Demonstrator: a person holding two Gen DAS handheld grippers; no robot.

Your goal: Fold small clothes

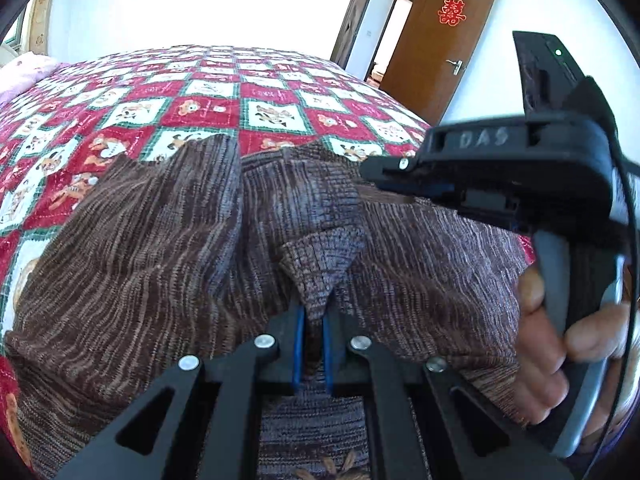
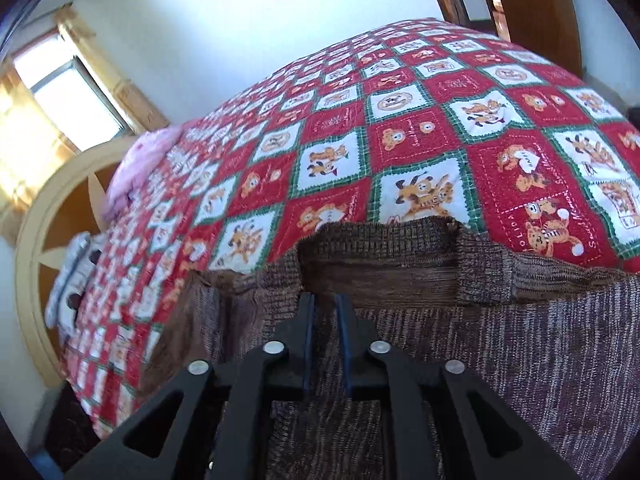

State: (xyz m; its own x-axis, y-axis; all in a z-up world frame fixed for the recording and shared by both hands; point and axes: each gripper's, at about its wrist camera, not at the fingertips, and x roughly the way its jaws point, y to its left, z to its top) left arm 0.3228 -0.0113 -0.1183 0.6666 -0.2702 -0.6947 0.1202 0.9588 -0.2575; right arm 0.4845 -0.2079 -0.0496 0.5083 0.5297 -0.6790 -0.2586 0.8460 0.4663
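1. Broadly, a quilted bedspread (image 2: 400, 128) of red, white and green squares with cartoon bears covers the bed.
2. Near, a brown ribbed knit sweater (image 1: 140, 248) lies on it.
3. Right gripper (image 1: 404, 184), embossed "DAS", pinches the sweater's far edge.
4. Left gripper (image 1: 312, 340) clamps a raised knit fold.

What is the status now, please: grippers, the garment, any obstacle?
Left gripper shut on brown knit garment. Right gripper shut on its edge. Garment partly folded on quilt. Nothing in the way.
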